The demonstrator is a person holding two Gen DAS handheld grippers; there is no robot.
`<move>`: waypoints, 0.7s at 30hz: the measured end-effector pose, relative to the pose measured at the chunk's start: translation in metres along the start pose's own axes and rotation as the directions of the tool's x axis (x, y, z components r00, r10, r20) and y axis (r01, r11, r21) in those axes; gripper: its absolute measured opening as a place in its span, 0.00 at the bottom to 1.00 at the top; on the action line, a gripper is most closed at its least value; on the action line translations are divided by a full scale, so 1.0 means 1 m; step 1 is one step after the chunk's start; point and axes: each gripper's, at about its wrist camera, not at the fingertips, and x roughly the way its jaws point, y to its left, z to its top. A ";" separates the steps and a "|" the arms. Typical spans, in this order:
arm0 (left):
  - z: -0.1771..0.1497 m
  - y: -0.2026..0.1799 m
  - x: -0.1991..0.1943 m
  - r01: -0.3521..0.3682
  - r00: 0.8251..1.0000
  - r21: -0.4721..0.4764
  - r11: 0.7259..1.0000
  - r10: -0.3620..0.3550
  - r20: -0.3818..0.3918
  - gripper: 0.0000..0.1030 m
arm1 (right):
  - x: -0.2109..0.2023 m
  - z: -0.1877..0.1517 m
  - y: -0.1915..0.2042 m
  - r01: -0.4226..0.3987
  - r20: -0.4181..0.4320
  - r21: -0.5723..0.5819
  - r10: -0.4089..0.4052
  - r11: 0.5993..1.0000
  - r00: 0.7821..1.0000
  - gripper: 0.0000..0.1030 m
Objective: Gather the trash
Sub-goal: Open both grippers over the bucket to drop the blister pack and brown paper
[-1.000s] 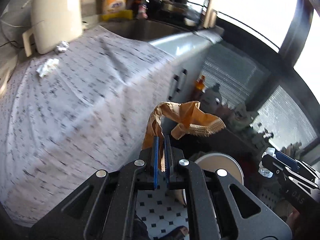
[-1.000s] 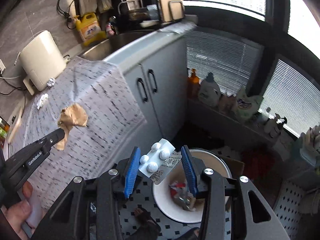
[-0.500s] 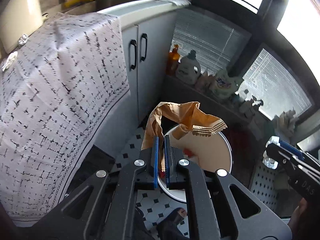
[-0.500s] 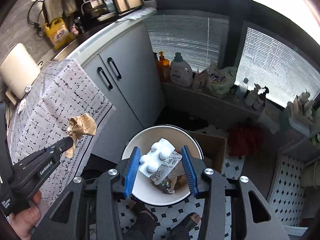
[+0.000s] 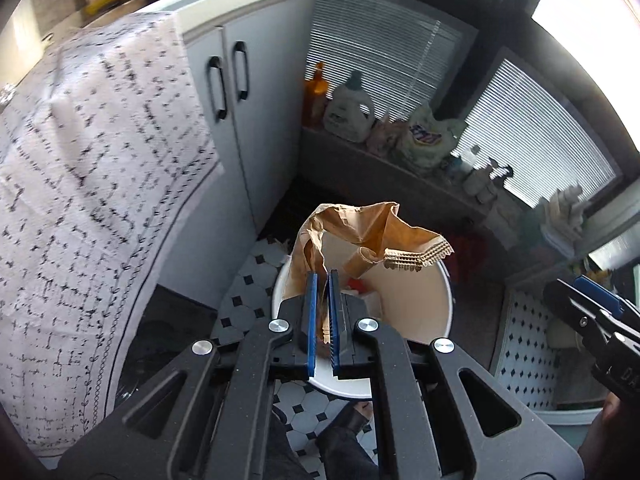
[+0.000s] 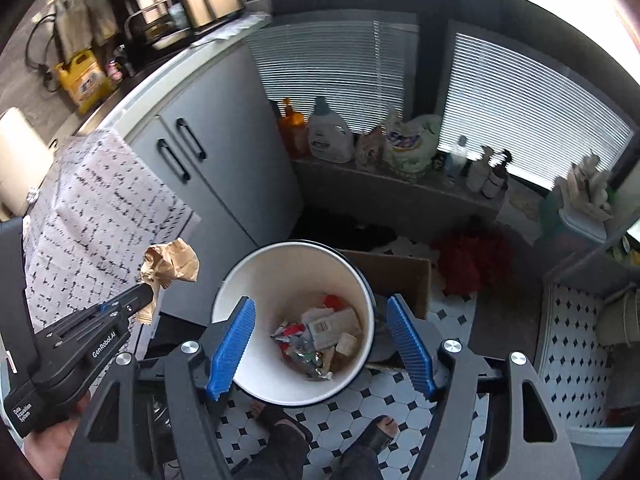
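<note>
The right gripper (image 6: 320,340) is hanging over the white bin (image 6: 240,280) with its jaws spread wide and nothing between them; they have just been opening, and the blister pack they carried half a second ago is no longer there, so by my reading it is now lying in the bin, though I cannot pick it out for certain among the wrappers and scraps (image 6: 320,336) at the bottom. That piece of the job is looking done.

The left gripper (image 5: 323,300) is clamping narrowly on the crumpled brown paper bag (image 5: 360,232), which is sticking up past the blue pads. In the left wrist view the bag is hovering over the near-left part of the bin's mouth (image 5: 420,320); in the right wrist view it is showing to the left of the bin (image 6: 170,266), beside the draped patterned cloth (image 6: 100,216), so whether it is fully above the opening is hard to say. Dropping it is the step in hand.

Further out, a small shiny crumpled thing (image 6: 31,196) is resting on the cloth at the far left, next to a pale appliance (image 6: 16,160). It may be more trash waiting to be collected, so the task is probably partway through.
</note>
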 end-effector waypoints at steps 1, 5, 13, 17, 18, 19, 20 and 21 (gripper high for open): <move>-0.001 -0.004 0.002 0.008 1.000 0.007 1.000 -0.008 -0.006 0.06 | -0.001 -0.002 -0.005 0.007 -0.003 0.010 -0.007 1.000 1.000 0.65; -0.004 -0.020 0.010 0.039 0.999 0.031 0.999 -0.038 -0.034 0.06 | -0.006 -0.009 -0.018 0.032 -0.001 0.036 -0.032 0.999 0.999 0.65; -0.012 -0.043 0.020 0.108 0.992 0.039 0.993 -0.105 -0.071 0.14 | -0.012 -0.016 -0.040 0.069 0.000 0.076 -0.069 0.995 0.998 0.64; -0.015 -0.048 0.023 0.132 0.988 0.043 0.990 -0.128 -0.084 0.22 | -0.015 -0.018 -0.044 0.075 0.001 0.077 -0.075 0.994 0.997 0.64; -0.016 -0.049 0.023 0.133 0.988 0.043 0.990 -0.130 -0.083 0.25 | -0.015 -0.019 -0.045 0.075 0.001 0.078 -0.075 0.994 0.997 0.64; -0.017 -0.049 0.022 0.133 0.988 0.043 0.990 -0.129 -0.080 0.26 | -0.015 -0.019 -0.046 0.074 0.000 0.078 -0.075 0.994 0.997 0.64; -0.017 -0.048 0.022 0.131 0.989 0.040 0.991 -0.127 -0.077 0.26 | -0.016 -0.019 -0.046 0.074 0.001 0.075 -0.074 0.994 0.997 0.64; -0.016 -0.047 0.021 0.128 0.989 0.034 0.991 -0.125 -0.075 0.26 | -0.017 -0.019 -0.045 0.074 0.003 0.071 -0.074 0.995 0.997 0.64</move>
